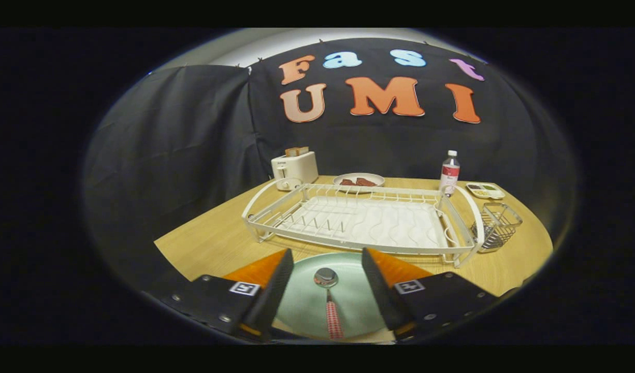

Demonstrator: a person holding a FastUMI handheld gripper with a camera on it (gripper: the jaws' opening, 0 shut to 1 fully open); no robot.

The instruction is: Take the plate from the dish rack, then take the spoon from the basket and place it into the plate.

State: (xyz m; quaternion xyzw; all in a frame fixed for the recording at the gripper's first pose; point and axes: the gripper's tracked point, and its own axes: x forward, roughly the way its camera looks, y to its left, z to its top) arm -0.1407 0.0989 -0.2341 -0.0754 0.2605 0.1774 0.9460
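A pale green plate (307,305) lies on the wooden table, in front of the white dish rack (364,220). On the plate rests a spoon (328,295) with a metal bowl and a red-and-white checked handle, its bowl pointing toward the rack. My gripper (328,269) is open above the plate, one finger on each side of the spoon and clear of it. A wire basket (496,225) hangs at the rack's right end, and I see nothing inside it.
Behind the rack stand a white toaster (294,168) with toast, a plate of food (359,181), a water bottle (449,173) and a small tray (485,190). Bare wooden table (208,241) lies left of the rack.
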